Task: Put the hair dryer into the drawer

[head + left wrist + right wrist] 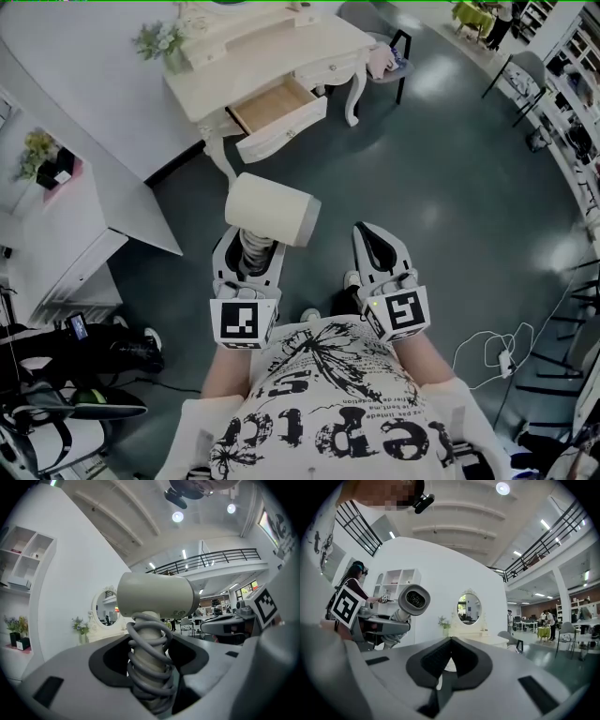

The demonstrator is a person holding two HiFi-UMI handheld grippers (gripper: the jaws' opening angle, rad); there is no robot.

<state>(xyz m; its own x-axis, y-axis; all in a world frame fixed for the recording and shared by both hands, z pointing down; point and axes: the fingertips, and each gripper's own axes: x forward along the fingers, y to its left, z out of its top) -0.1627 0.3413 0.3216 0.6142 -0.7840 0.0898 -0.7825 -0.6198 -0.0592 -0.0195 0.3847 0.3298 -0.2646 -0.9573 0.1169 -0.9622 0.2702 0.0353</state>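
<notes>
Two grippers are held side by side in front of the person, over the dark floor (450, 187). The left gripper (248, 255) is clamped on the handle (149, 634) of the hair dryer (272, 211), which has its grey cord (151, 672) coiled round it. The dryer stands upright in the air with its barrel on top, well short of the table (281, 42). The drawer (277, 105) stands pulled out. The right gripper (375, 236) has its jaws together and holds nothing.
</notes>
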